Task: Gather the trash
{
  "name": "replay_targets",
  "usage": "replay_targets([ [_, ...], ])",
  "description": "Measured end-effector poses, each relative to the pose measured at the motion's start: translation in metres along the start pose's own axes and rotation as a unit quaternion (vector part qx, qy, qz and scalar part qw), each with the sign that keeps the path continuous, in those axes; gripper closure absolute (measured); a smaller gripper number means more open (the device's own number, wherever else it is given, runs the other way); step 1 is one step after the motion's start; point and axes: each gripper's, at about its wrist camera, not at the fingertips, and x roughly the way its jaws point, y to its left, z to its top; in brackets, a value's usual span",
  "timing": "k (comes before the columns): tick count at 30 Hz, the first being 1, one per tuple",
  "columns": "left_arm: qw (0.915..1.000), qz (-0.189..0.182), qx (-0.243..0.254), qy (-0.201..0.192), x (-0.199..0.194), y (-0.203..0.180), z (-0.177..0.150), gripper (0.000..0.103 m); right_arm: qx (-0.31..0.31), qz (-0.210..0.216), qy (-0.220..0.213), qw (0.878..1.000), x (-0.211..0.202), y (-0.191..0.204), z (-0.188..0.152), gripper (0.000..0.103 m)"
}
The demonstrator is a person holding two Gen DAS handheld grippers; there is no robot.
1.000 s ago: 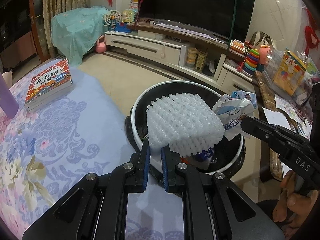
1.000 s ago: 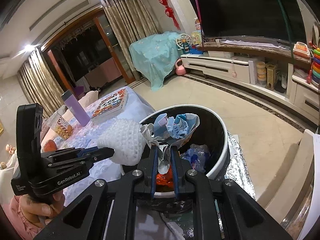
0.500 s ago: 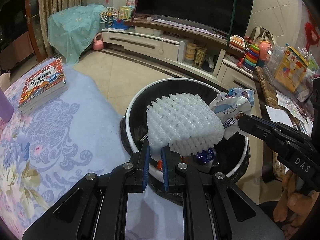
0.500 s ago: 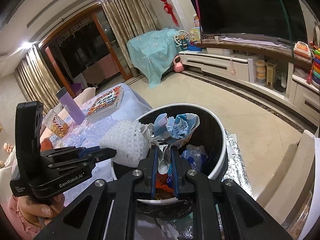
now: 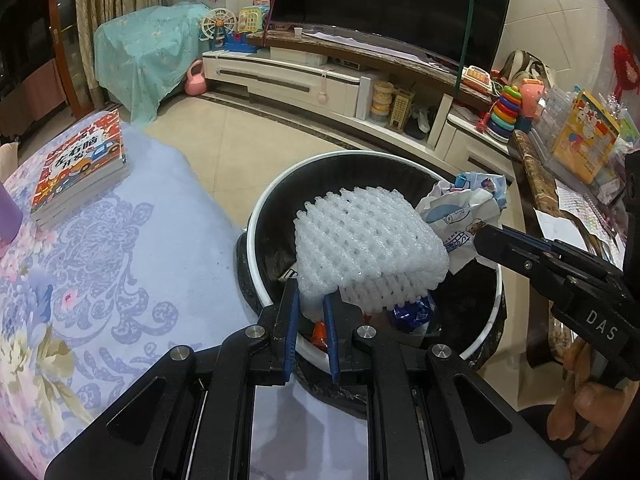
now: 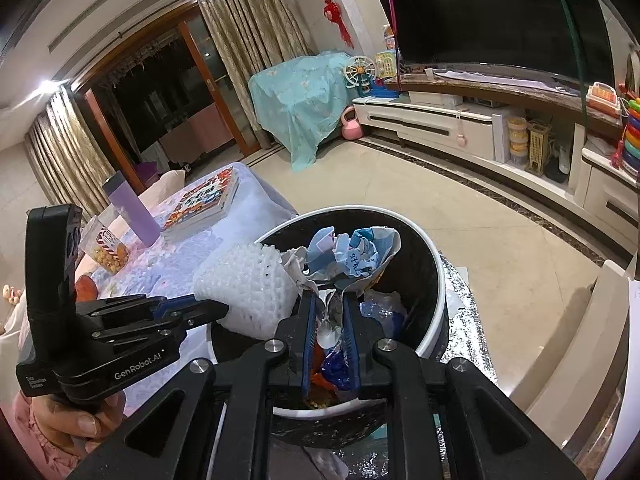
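Two hand-held grippers over one trash bin (image 5: 256, 232): left (image 5: 311, 307) clamps foam net (image 5: 360, 248), right (image 6: 330, 312) crumpled wrapper (image 6: 352, 256).

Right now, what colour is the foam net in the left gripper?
White. The foam net has an open lattice pattern, clearest in the left wrist view, above the trash bin.

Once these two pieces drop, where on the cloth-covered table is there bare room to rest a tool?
Free: the broad floral tablecloth between the book stack and the trash bin.

Crowded: past the books, where the purple bottle and snack cup stand. Above the bin, the foam net and crumpled wrapper fill the opening.
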Motion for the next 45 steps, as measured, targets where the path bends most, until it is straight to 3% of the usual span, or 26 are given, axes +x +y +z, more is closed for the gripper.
replay_targets([
  [13, 1.0000, 0.002, 0.002, 0.000, 0.000, 0.001, 0.004, 0.088, -0.006, -0.007, 0.006, 1.000, 0.004, 0.003, 0.005, 0.086],
  [15, 1.0000, 0.002, 0.001, 0.001, 0.001, 0.001, 0.005, 0.083, -0.007, -0.008, 0.007, 1.000, 0.005, 0.003, 0.005, 0.086],
  [17, 1.0000, 0.003, -0.001, -0.001, -0.001, 0.002, 0.005, 0.064, -0.009, -0.007, 0.011, 1.000, 0.006, 0.003, 0.007, 0.084],
  [19, 0.9999, 0.006, -0.003, -0.013, -0.008, 0.004, 0.004, 0.053, -0.009, -0.011, 0.013, 1.000, 0.007, 0.003, 0.008, 0.064],
  [21, 0.9998, 0.007, -0.004, -0.020, -0.013, 0.007, 0.003, 0.052, -0.009, -0.011, 0.012, 1.000, 0.005, 0.002, 0.009, 0.053],
  [24, 0.9995, 0.011, -0.014, -0.027, -0.024, 0.014, -0.002, 0.044, -0.005, -0.012, 0.007, 1.000, 0.000, 0.003, 0.009, 0.047],
  [26, 0.9990, 0.019, -0.026, -0.031, -0.031, 0.021, -0.008, 0.033, 0.000, -0.013, 0.001, 1.000, -0.004, 0.004, 0.007, 0.036],
  [30, 0.9968, 0.033, -0.054, -0.049, -0.053, 0.035, -0.026, 0.023, 0.006, -0.019, -0.019, 1.000, -0.019, 0.011, 0.002, 0.015],
  [38, 0.9878, 0.044, -0.111, -0.100, -0.109, 0.064, -0.078, 0.016, 0.019, -0.014, -0.068, 0.997, -0.057, 0.044, -0.024, 0.002],
  [45, 0.9791, 0.076, -0.110, -0.153, -0.154, 0.074, -0.126, 0.011, 0.013, -0.028, -0.117, 0.993, -0.083, 0.083, -0.059, 0.001],
])
